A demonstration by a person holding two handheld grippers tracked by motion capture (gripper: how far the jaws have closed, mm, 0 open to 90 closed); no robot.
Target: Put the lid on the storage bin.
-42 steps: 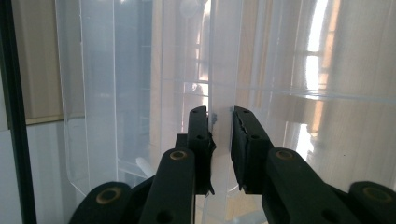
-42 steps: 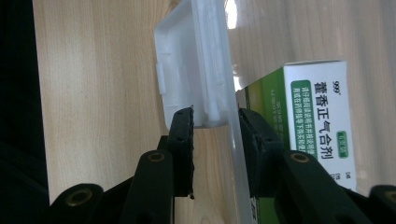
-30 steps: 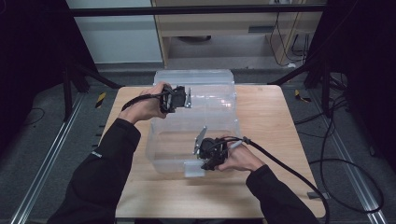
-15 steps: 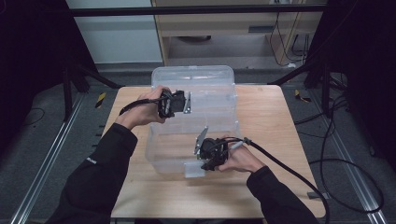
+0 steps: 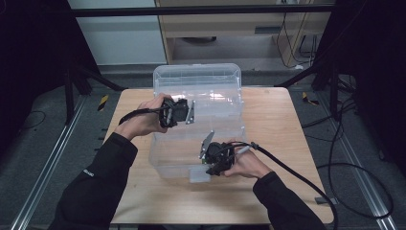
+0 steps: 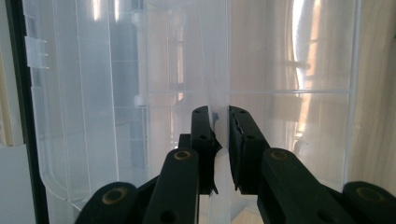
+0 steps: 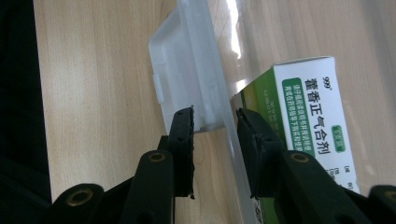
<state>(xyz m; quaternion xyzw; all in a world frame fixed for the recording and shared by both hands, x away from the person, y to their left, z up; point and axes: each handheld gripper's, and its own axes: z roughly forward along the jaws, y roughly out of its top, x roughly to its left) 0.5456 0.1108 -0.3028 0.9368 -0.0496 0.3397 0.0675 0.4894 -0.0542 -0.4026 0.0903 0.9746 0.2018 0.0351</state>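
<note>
With my left gripper (image 5: pixel 190 112) pinching the clear box's (image 5: pixel 196 79) side wall, I have slid it sideways, while my right gripper (image 5: pixel 206 152) straddles its latch (image 7: pixel 184 70), jaws spread.

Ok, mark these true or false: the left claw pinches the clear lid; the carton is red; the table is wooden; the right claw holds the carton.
1. The left claw pinches the clear lid. True.
2. The carton is red. False: it is green and white.
3. The table is wooden. True.
4. The right claw holds the carton. False: its jaws straddle the wall of the clear box, and the carton lies inside.
</note>
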